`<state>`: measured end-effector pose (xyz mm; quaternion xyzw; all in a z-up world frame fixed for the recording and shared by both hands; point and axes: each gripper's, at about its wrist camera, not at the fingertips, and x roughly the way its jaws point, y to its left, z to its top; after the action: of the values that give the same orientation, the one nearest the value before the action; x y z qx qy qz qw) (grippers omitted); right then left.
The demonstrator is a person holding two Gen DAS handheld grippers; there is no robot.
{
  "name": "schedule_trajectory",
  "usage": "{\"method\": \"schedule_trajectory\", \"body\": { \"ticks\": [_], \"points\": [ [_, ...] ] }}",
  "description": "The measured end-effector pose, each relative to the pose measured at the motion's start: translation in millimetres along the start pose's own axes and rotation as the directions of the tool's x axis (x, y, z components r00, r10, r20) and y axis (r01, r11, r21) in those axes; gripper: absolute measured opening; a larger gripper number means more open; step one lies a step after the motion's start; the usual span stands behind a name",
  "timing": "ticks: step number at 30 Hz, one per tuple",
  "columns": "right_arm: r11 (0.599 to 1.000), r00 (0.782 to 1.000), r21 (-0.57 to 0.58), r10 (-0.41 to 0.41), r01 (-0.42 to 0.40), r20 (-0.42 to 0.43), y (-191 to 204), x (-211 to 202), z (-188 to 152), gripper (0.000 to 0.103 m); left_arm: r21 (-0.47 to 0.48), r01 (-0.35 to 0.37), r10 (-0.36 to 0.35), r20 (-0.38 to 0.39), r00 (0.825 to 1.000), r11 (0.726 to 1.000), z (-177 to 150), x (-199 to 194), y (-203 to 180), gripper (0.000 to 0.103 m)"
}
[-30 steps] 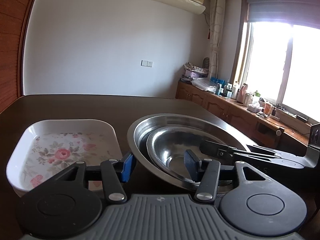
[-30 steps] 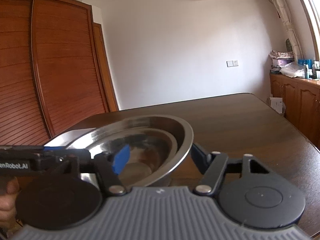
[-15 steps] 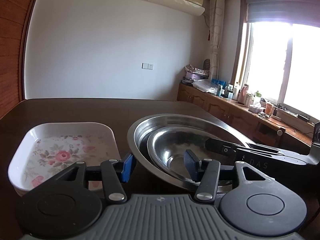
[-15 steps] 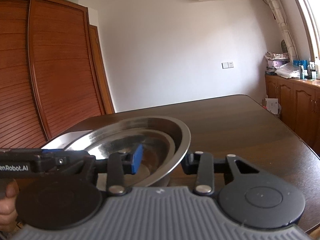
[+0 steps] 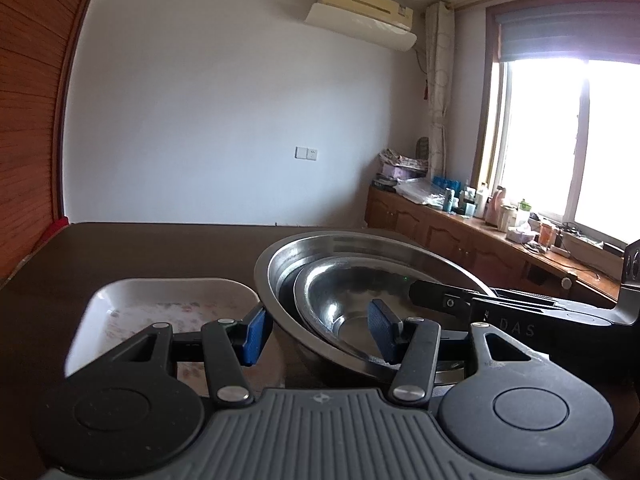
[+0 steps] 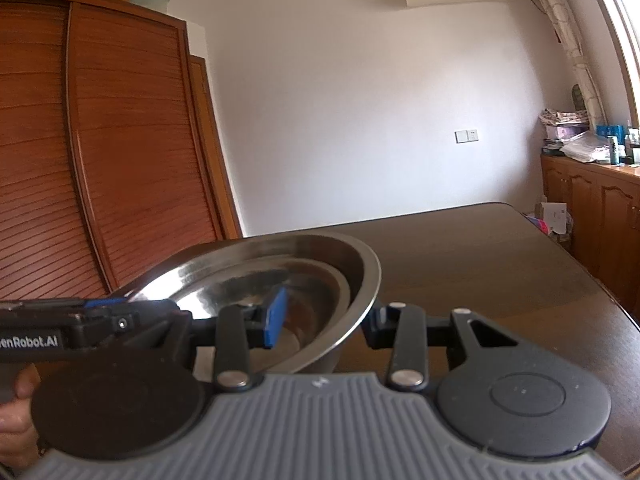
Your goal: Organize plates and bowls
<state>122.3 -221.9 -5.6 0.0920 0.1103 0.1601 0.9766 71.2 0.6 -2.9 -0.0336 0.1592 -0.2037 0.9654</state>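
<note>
A large stainless steel bowl (image 5: 288,264) is being kept on the dark brown wooden table (image 5: 160,248), with a smaller stainless steel bowl (image 5: 340,292) nested inside it. Just beside the pair, on the left in the left wrist view, a white rectangular dish with a pink floral pattern (image 5: 168,282) is being left on the same table; whether it touches the large bowl cannot be told.

The near rim of the large bowl is being straddled by the left gripper (image 5: 318,336). Its jaws are being held wide apart: one blue pad is placed outside the bowl's wall, over the gap towards the dish, and the other is hanging in the hollow of the smaller bowl, so nothing is being squeezed by them.

The opposite side of the bowls is being taken by the right gripper (image 6: 324,322). Its jaws have just been closing, and the walls of the two nested bowls are now being clamped between them. One blue pad is being pressed inside the smaller bowl, while the other finger is set against the outside of the large bowl, its pad hidden behind the steel.

In the right wrist view the left gripper's black body is being carried in from the left edge, and part of a person's hand (image 6: 16,420) is being shown on its handle
</note>
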Motion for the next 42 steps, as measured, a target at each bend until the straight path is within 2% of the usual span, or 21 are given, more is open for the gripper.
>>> {"method": "schedule_trajectory", "body": {
  "ticks": [17,26,42],
  "points": [
    [0.991,0.992,-0.040,0.124,-0.124,-0.019,35.2,20.9,9.8,0.041,-0.039,-0.115,0.117,0.054,0.992,0.993,13.6,-34.7,49.9,0.082],
    [0.982,0.983,-0.049,0.178,-0.180,-0.049,51.3,31.7,10.1,0.041,-0.056,-0.167,0.170,0.057,0.984,0.984,16.5,-36.8,65.9,0.082],
    [0.980,0.977,-0.060,0.185,-0.192,-0.103,58.2,46.6,1.3,0.041,-0.076,-0.199,0.200,0.004,0.980,0.977,2.4,-24.7,80.3,0.082]
  ]
}}
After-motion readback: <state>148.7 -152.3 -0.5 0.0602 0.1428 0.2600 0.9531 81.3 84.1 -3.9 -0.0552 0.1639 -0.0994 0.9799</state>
